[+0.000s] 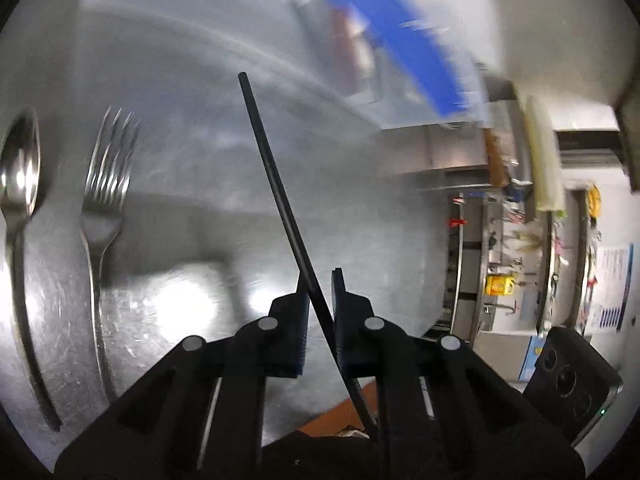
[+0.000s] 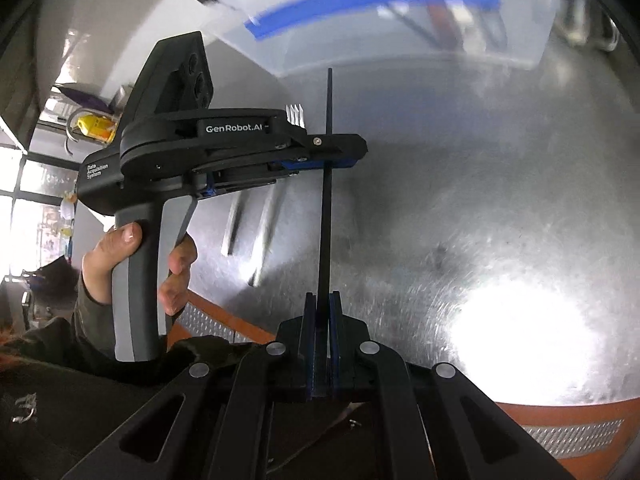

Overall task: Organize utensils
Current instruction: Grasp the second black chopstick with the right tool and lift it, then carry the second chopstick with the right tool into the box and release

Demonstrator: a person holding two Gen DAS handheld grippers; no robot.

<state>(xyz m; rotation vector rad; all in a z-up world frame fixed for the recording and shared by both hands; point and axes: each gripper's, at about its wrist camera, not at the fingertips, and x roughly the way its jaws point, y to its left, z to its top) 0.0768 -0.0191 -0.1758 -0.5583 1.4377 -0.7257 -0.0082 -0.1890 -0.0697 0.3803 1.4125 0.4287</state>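
Black chopstick (image 1: 276, 184) held above the steel surface (image 1: 192, 184), passing between both grippers at once. Right gripper (image 2: 323, 300) clenched on its lower end, jaws tight on the thin stick. Left gripper (image 1: 320, 276) around the middle of the same stick, jaws with a small gap on 1 side, so cannot tell if really clamped or only loosely closing. Probably very light, stiff and smooth, easy to slip or to rotate in the pads; best taken near the middle or the thicker end. Spoon (image 1: 18, 184) and fork (image 1: 105, 200), both shiny metal, lying side by side on the scratched, reflecting surface. Clear plastic bin (image 2: 400, 28) with blue rim beyond, blurred, some utensils inside.
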